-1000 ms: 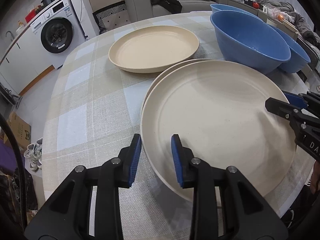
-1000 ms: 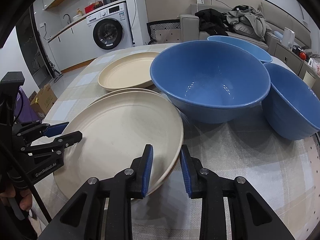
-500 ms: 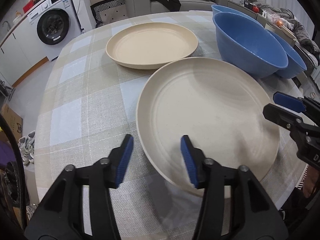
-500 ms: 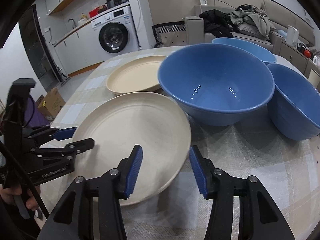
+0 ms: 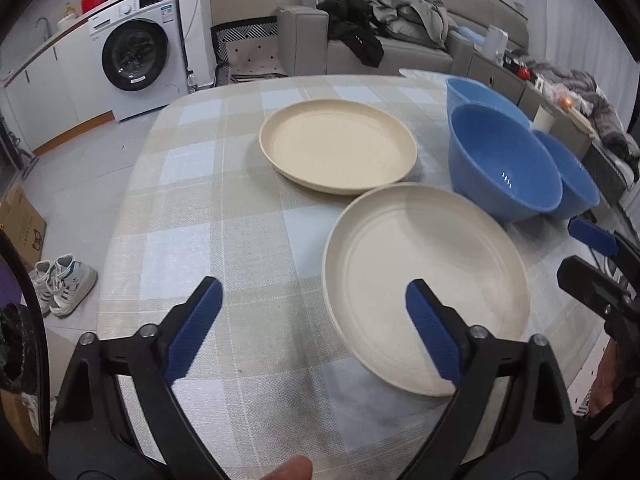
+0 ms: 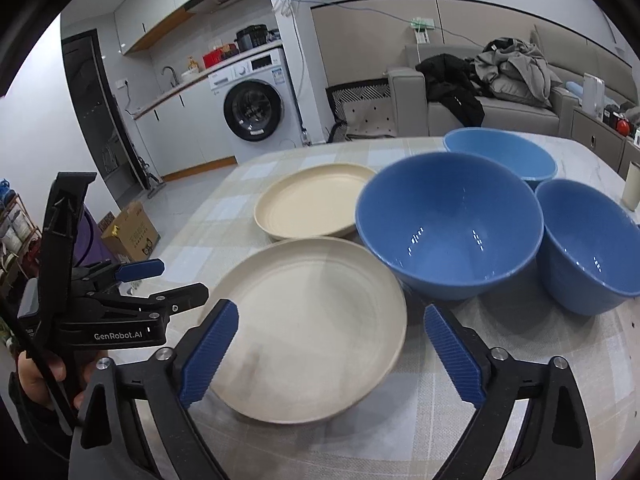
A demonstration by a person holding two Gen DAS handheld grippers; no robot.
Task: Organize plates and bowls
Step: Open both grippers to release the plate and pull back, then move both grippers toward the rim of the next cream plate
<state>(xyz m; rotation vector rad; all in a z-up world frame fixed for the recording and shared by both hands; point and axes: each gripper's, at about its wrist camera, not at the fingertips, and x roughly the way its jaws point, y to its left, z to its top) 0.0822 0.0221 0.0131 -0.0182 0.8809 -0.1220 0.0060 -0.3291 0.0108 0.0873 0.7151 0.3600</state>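
A cream plate lies near the table's front edge; earlier frames showed another plate under it. A second cream plate lies farther back. Three blue bowls stand at the right: a large one, one beside it and one behind. My left gripper is open and empty, pulled back from the near plate. My right gripper is open and empty, above the near plate's right rim. The left gripper also shows in the right wrist view.
The table wears a checked cloth. A washing machine, a cardboard box and shoes are on the floor side at left. A sofa with clothes stands behind the table.
Both grippers opened wide and drew back and up from the near plate's rim. The plate settled flat onto the one beneath it.
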